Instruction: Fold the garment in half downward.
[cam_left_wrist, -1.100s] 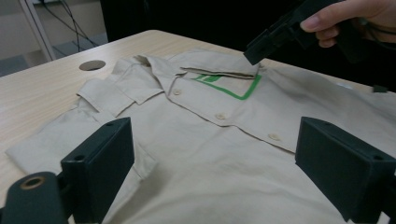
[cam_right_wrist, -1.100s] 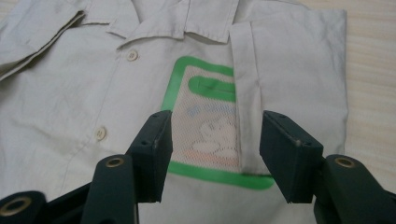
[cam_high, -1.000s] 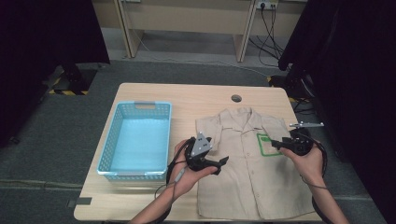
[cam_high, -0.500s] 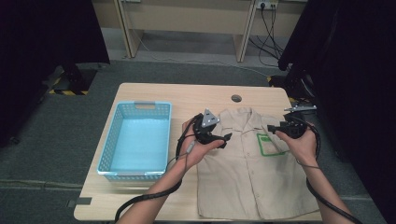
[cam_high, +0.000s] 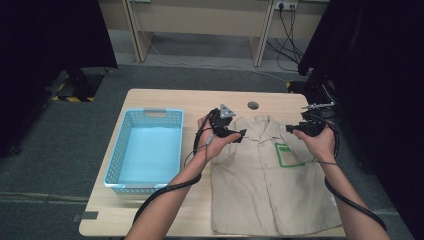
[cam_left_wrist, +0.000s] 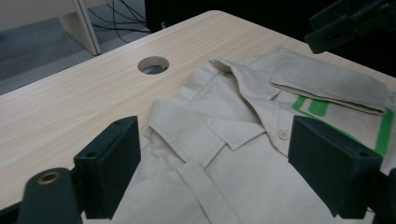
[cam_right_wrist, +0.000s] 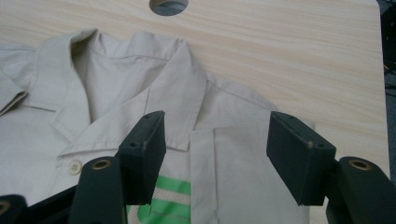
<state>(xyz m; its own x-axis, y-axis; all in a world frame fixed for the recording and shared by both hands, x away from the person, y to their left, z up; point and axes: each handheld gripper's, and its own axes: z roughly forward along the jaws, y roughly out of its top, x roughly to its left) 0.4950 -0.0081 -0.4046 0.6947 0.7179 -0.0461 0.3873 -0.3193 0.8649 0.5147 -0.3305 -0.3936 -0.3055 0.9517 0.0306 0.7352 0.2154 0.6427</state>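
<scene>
- Since a second ago: both hands carried up the shirt (cam_high: 270, 180) from its middle to the collar end.
- Left gripper (cam_high: 243, 134): jaws released, closing slightly; collar below, between them.
- Right gripper (cam_high: 290, 128): jaws released, just widened, shoulder and green-edged pocket (cam_high: 286, 154) beneath.
- Count: one shirt, one blue basket (cam_high: 145, 150) beyond the left gripper, two grippers.

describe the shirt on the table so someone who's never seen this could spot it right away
On the wooden table, look right of the light blue basket. The shirt lies flat there, buttoned, collar toward the far edge near the round cable hole. It is the one beige cloth item, with a green patch on its chest.
</scene>
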